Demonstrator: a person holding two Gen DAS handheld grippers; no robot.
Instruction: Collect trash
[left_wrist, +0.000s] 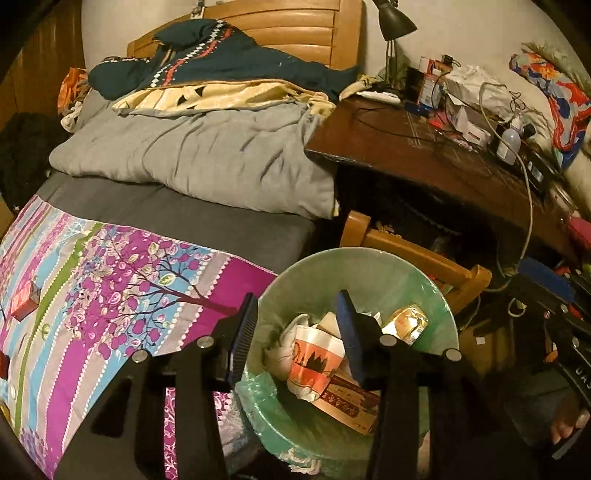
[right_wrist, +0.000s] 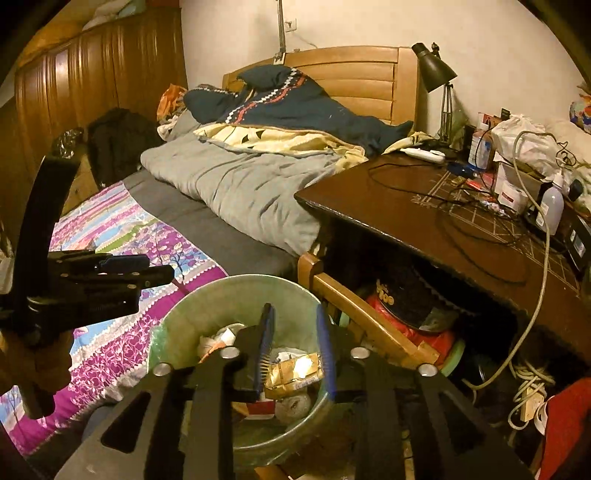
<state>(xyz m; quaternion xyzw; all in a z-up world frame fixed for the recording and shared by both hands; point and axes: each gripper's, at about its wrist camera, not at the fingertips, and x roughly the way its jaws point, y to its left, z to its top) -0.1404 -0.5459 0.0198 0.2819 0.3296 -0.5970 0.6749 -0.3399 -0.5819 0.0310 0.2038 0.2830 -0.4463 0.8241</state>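
A green trash bin (left_wrist: 369, 273) lined with a green bag stands beside the bed. It holds an orange-printed paper cup (left_wrist: 314, 358), a gold wrapper (left_wrist: 404, 323), a flat brown box (left_wrist: 347, 404) and crumpled paper. My left gripper (left_wrist: 299, 334) is open and empty above the bin's left rim. The bin (right_wrist: 236, 295) also shows in the right wrist view, with the gold wrapper (right_wrist: 293, 374) inside. My right gripper (right_wrist: 295, 356) is open and empty above the bin. The left gripper (right_wrist: 125, 264) shows at the left of that view.
A bed with a purple patterned sheet (left_wrist: 110, 280) and grey duvet (left_wrist: 207, 155) lies left of the bin. A small red box (left_wrist: 24, 301) sits on the sheet. A dark cluttered desk (right_wrist: 424, 206) overhangs a wooden chair (right_wrist: 354, 310) at the right. Cables hang off the desk.
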